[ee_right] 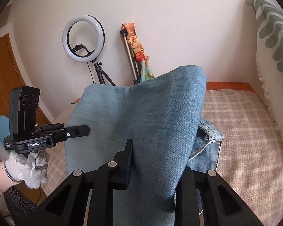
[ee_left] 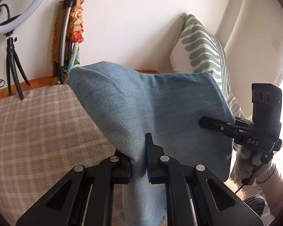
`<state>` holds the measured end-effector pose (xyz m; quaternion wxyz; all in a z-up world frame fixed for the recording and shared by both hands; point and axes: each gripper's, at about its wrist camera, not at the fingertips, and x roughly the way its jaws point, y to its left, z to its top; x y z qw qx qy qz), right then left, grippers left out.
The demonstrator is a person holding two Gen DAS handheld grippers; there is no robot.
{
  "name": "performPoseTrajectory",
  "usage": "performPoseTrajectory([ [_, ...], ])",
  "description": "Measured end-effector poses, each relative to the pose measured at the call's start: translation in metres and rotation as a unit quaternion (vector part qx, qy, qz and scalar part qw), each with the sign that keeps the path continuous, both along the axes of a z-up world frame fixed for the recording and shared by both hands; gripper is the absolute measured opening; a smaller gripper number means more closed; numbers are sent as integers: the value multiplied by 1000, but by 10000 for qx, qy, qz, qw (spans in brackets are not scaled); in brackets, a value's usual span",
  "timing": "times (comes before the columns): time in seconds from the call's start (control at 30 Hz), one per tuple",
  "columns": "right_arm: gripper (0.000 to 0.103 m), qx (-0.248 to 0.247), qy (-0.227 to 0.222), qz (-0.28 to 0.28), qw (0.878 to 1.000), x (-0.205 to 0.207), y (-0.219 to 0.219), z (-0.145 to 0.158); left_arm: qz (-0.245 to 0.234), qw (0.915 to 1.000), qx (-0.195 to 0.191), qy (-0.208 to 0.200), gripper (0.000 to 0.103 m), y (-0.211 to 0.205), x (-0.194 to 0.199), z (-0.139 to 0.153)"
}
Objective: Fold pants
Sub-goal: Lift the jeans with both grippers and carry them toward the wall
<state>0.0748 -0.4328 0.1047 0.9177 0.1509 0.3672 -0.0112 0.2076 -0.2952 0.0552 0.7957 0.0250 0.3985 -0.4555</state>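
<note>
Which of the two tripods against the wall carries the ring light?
The short black tripod with spread legs carries the white ring light. The taller grey folded tripod, leaning on the wall, has a floral scarf tied to it.

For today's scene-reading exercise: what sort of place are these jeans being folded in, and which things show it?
Probably a bedroom at home, used for filming: the jeans hang over a checked bedspread, a leaf-patterned cushion leans against the wall, and a ring light stands on a tripod.
</note>
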Motion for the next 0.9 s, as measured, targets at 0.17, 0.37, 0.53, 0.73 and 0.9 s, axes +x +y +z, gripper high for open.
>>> performPoseTrajectory([
  [0.17, 22, -171, -78, -64, 9998, 45, -25, 19, 84, 9998, -145, -137, 10, -22, 39, 14],
  [0.37, 22, -287, -107, -98, 9995, 108, -64, 24, 193, 9992, -193, -280, 10, -52, 99, 20],
  [0.53, 22, -259, -10, -166, 9995, 160, -98, 6, 283, 9991, -119, -294, 10, -80, 146, 6],
  [0.73, 23, -294, 279, -150, 9991, 215, -130, -30, 370, 9991, 63, -207, 10, -108, 186, -27],
  [0.9, 23, -318, 573, -193, 9977, 239, -153, -63, 419, 9986, 252, -204, 10, -126, 205, -48],
])
